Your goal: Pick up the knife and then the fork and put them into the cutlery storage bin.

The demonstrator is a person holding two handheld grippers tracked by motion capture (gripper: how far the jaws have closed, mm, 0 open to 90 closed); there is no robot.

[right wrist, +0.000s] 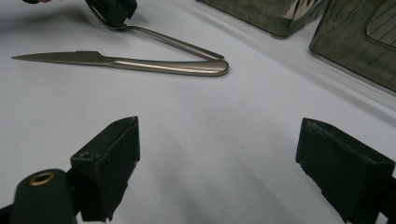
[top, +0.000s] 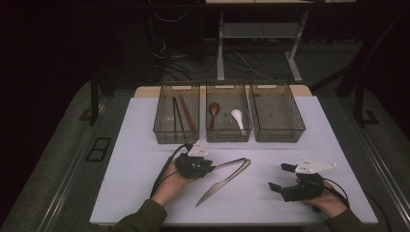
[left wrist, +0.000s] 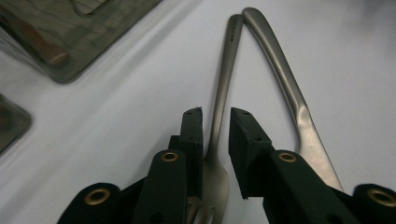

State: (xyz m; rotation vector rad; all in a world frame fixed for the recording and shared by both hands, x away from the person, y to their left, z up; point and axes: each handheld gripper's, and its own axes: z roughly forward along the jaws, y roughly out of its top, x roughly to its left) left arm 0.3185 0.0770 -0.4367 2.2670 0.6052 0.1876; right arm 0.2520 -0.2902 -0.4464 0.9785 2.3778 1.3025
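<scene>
The left gripper [top: 211, 166] lies low over the white table [top: 145, 193], its jaws on either side of the neck of a fork [left wrist: 219, 112] that lies flat on the table. In the left gripper view the jaws stand a little apart: the left jaw is against the neck, or very nearly so, and a clear gap shows between the metal and the right jaw, so the fork lies between them unclamped. The fork's tines are under the gripper and its handle points away toward the right, where its end meets the handle end of a knife [top: 223, 182], the two making a narrow V. The knife lies flat on the table, its blade tip pointing toward the near edge. The right gripper [top: 282, 178] is in the person's right hand [top: 325, 199], well apart from the cutlery, and in its own view its jaws are wide apart over bare table with nothing between them. At the far side of the table stand three clear bins [top: 277, 116] in a row: the left one holds chopsticks [top: 182, 114], the middle one a brown spoon [top: 213, 112] and a white spoon [top: 238, 118].
</scene>
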